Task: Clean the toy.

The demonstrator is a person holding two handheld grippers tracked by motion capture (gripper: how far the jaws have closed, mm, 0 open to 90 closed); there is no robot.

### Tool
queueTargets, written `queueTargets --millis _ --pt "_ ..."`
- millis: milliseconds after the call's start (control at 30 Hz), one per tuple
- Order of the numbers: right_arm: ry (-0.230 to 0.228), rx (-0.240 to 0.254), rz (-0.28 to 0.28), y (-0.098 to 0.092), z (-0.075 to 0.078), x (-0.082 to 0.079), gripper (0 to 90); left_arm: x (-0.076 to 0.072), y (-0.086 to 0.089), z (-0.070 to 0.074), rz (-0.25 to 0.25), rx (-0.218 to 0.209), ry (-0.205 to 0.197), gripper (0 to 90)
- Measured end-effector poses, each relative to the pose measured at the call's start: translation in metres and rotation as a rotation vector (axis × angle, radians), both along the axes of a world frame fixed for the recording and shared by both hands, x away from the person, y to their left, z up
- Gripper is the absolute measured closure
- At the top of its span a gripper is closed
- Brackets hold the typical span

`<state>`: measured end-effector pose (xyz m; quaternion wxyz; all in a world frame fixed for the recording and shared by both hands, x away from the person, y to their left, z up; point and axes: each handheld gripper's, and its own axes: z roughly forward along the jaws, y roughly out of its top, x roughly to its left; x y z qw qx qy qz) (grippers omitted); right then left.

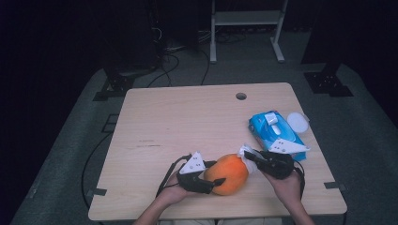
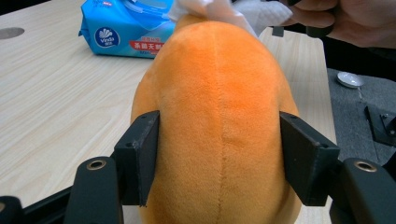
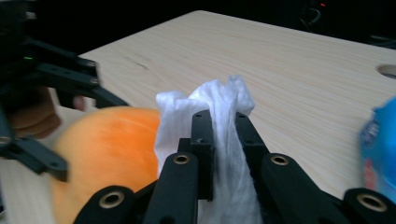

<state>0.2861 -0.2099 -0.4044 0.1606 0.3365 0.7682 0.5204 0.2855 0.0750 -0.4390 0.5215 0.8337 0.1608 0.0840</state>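
On the counter (image 1: 187,122) lay an orange plush (image 1: 228,173), clamped by the left gripper (image 2: 219,158). The right gripper (image 3: 223,140) pinched a wipe (image 3: 219,107) against its end; wiping seemed underway, most fur untouched.

Black grippers: left gripper (image 1: 217,183), right gripper (image 1: 248,155); brass-ringed screw holes, grey triangular top plates, trailing black cables.

Camera setup: one fixed overhead, two tool-mounted.
High view looks forward and down over the whole surface (image 1: 187,117) from the person's side. Left gripper view sits tight on the orange plush (image 2: 219,116), facing the wipes pack (image 2: 126,28). Right gripper view (very close) faces back across the same plush (image 3: 107,149), wood beyond.
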Motion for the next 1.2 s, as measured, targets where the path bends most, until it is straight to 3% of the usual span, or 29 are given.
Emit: queueTargets --millis 100,167,400,467,533,600,667,733,933,1033,1200 --pt "-0.031 -0.024 0.050 0.014 0.004 -0.006 80.4 -0.001 0.000 0.000 -0.010 0.011 -0.009 35.4" --pt "-0.035 -0.035 0.053 0.017 0.004 -0.006 80.4 -0.002 0.000 0.000 -0.015 0.015 -0.013 35.4" --pt "-0.002 -0.012 0.007 0.003 -0.002 0.001 80.5 -0.003 -0.003 0.000 -0.025 0.016 -0.023 35.1" --pt "-0.013 -0.031 0.013 0.007 -0.001 0.000 80.5 -0.002 -0.003 0.000 -0.022 0.010 -0.012 29.8" --pt "-0.014 -0.039 0.020 0.009 -0.001 0.000 80.5 0.001 -0.002 0.000 0.000 0.000 0.005 18.7" --pt "-0.006 -0.032 0.021 0.008 -0.003 0.000 80.5 0.004 -0.003 -0.003 0.022 -0.004 0.055 9.3" --pt "0.007 -0.022 0.021 0.005 -0.003 0.000 80.5 0.005 -0.004 -0.005 0.013 -0.007 0.074 10.0" --pt "0.012 -0.017 0.024 0.005 -0.003 0.000 80.4 0.002 -0.005 -0.003 0.003 0.015 0.043 14.9" --pt "-0.033 -0.006 0.071 0.017 0.004 -0.008 80.4 -0.012 -0.008 0.008 -0.010 0.055 -0.103 38.3" --pt "-0.024 0.005 0.059 0.014 0.003 -0.005 80.5 -0.013 -0.007 0.011 -0.015 0.058 -0.123 43.0" --pt "0.001 0.015 0.045 0.010 0.000 -0.002 80.5 -0.014 -0.006 0.017 -0.017 0.048 -0.120 45.4"
